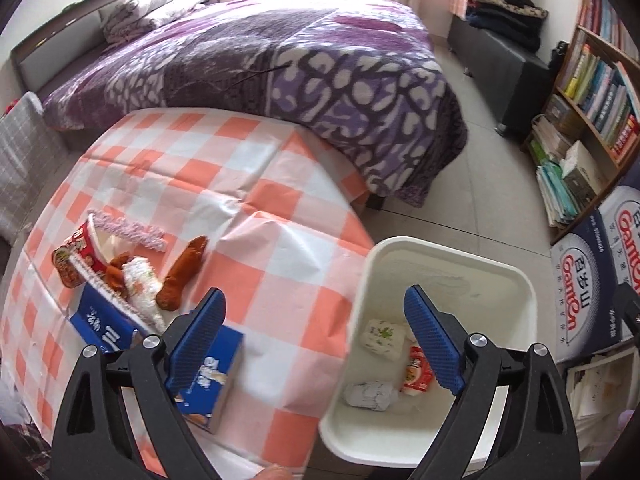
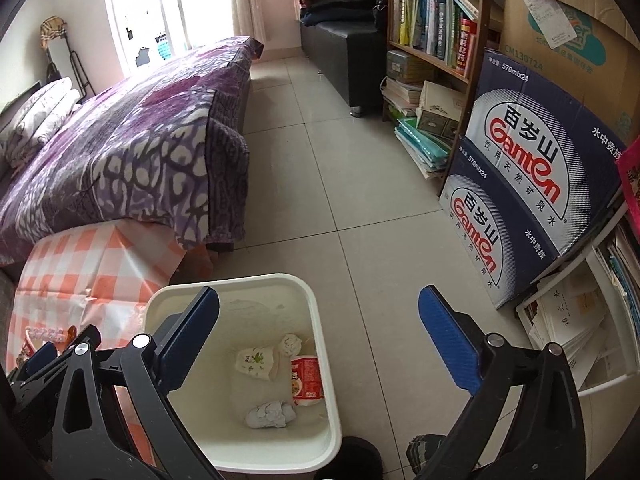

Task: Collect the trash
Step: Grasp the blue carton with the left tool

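Note:
The white bin stands on the floor beside the checked table. In it lie a paper cup, a red packet and a crumpled paper ball. On the table are a red noodle cup, a white wrapper, a brown scrap and two blue boxes. My left gripper hangs open over the table edge and bin rim, holding nothing. My right gripper is open and empty above the bin and its right rim.
A bed with a purple blanket borders the table's far side. A bookshelf and stacked water cartons line the right wall. Tiled floor runs between the bed and the shelf. Loose papers lie at the lower right.

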Available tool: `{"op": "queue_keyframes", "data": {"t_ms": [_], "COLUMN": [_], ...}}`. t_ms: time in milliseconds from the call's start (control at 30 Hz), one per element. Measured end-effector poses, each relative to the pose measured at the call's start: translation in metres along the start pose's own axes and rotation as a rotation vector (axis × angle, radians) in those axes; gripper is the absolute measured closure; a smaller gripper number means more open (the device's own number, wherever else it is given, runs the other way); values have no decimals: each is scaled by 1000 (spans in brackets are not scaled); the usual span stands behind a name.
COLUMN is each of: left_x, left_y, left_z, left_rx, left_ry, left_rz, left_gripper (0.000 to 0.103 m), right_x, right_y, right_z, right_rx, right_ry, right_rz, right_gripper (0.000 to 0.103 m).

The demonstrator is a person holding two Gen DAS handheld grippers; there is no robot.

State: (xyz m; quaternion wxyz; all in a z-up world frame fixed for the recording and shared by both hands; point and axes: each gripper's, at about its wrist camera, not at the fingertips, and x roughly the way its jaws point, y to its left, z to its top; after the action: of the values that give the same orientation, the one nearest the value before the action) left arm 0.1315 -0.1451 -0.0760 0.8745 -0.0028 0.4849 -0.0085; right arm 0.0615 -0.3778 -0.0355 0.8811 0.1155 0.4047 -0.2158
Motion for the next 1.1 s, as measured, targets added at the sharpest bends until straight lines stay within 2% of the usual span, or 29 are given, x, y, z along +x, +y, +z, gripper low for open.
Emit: {"op": "queue_keyframes", "data": {"t_ms": [167,300,433,500,600,700,800,933,1100], "left_x": [12,25,41,49,46,48,46,36,34], "left_y": [66,120,162,183,209,237,266,294,309], "left_z": [-10,-20,-33,-44,-60,-80,-97,-100,-87], "left_rx": [-145,-274,-316,-343,-379,-435,-483,-480,-421], "left_ry": [19,69,102,146,163,241,286,265,257], "left_rz": [161,252,363,362,365,312,269,263,270], "left_gripper": [15,15,15,13,12,12,12,12,12], "right_x": [0,1,4,2,-3,-2,-2,1,17], "right_y": [27,52,80,94,109,121,135,158,190], "right_z": [-4,-11,-23,-27,-31,-36,-43,-56,-78], "right_rx": [-40,-71,-128,-169,-201,-216,-244,-260,-237], "right_ry": [28,52,100,97,85,104,128,181,305], "right_rz": [50,99,138,142,152,166,188,229,268], "right_gripper": [7,7,7,7,7,7,7,7,7]}}
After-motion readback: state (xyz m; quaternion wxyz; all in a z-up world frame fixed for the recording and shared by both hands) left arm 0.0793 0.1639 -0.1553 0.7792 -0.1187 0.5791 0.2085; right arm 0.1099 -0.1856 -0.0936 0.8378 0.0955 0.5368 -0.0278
